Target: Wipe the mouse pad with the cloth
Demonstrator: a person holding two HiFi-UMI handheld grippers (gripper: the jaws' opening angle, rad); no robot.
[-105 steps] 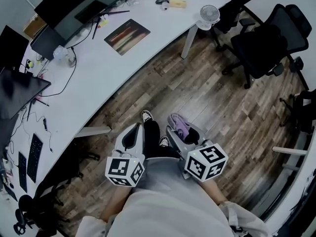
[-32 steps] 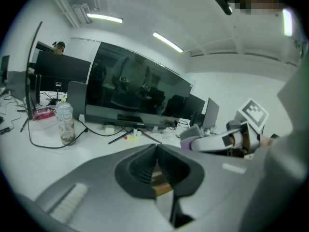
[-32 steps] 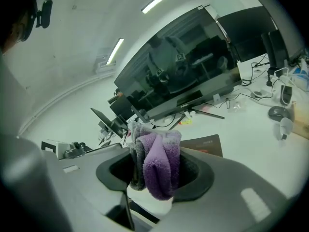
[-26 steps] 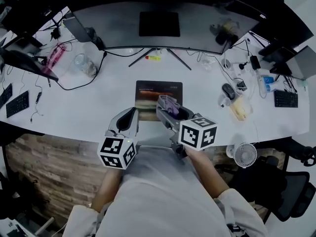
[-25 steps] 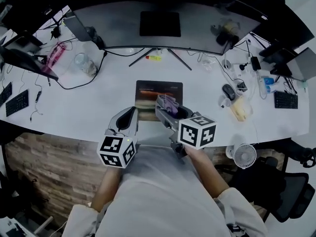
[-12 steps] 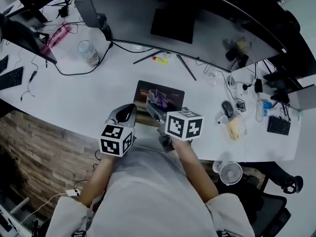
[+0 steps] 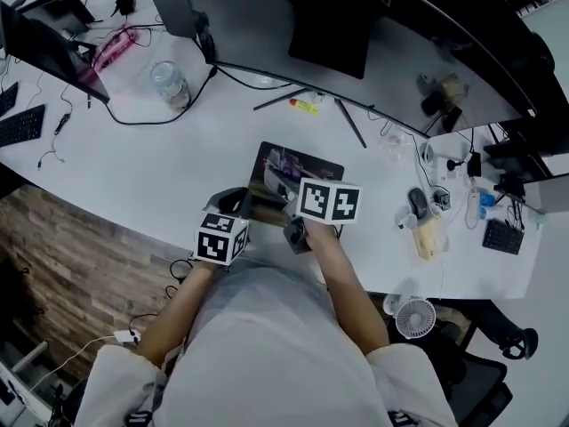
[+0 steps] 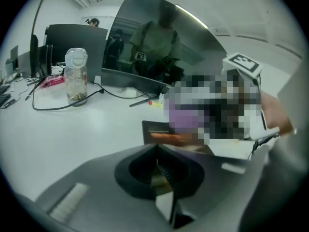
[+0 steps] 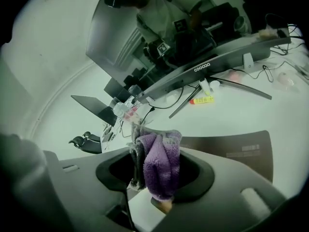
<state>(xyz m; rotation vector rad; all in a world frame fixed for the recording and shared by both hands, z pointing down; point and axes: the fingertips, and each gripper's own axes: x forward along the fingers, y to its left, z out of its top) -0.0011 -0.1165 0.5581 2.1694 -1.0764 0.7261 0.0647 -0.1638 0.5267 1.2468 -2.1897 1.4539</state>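
Two grippers were over the white desk (image 7: 133, 163), no longer above the wooden floor (image 7: 44, 229) as four seconds before.
The right gripper (image 7: 283, 174) was clamped on the purple cloth (image 7: 286, 162), over the left part of the mouse pad (image 7: 320, 169). Only the right gripper view showed the pinch. The left gripper (image 7: 233, 201), jaws together on nothing, hung just beside the pad's near left corner.

mouse pad (image 7: 322, 166) on the desk (image 7: 160, 172) before the monitor (image 7: 356, 25), jar (image 7: 169, 83) well to its left, mouse (image 7: 418, 203) to its right, cloth (image 9: 157, 166) between the right gripper's (image 7: 286, 183) jaws over the pad, possibly touching it, left gripper (image 7: 233, 201) just beside the pad's near left corner
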